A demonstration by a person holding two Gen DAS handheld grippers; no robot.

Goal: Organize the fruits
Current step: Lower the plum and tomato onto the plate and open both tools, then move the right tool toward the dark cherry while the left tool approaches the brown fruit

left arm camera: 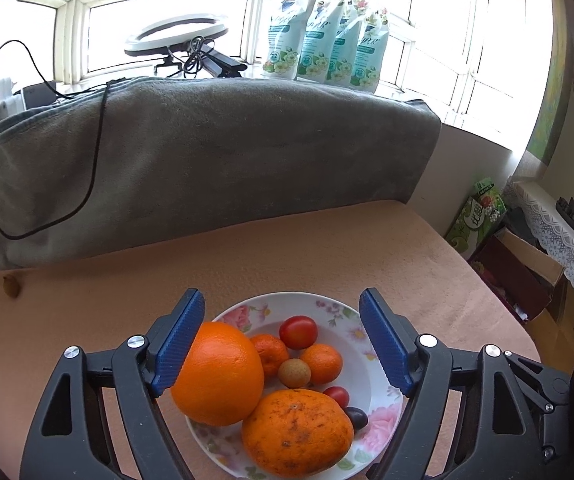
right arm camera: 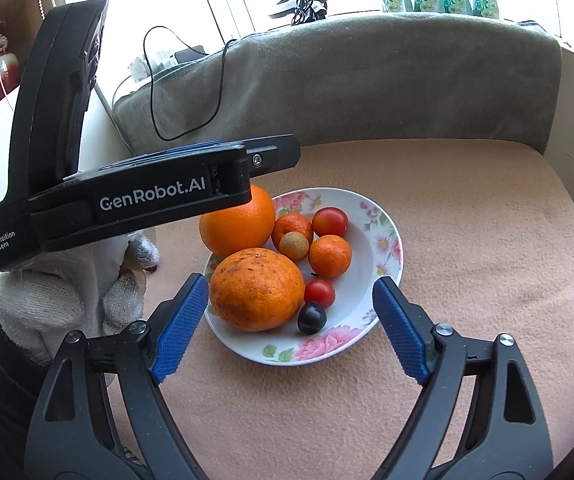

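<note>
Fruit sits piled on the flowered plate (right arm camera: 387,248) just ahead of both my grippers, and I judge the step in hand to be backing off after setting the 2 big pieces down. To do it well I should draw each tool straight back along its own line, without swinging sideways, since the round fruit would roll off the shallow rim at a nudge.

My left gripper (left arm camera: 283,344) stands wide open and grips nothing. The smooth orange (left arm camera: 217,374) lies against its left pad (touching or only overlapping, I cannot tell), while the right pad is clear of everything.

My right gripper (right arm camera: 291,320) is also spread wide, empty. The rough speckled orange (right arm camera: 257,290) lies between its fingers, very close to the left pad, and I see no press on it. Beyond that fruit are 2 mandarins (right arm camera: 330,256), 2 small tomatoes (right arm camera: 329,222), a pale lychee (right arm camera: 294,246) and a dark plum (right arm camera: 311,318), all on the plate.
</note>
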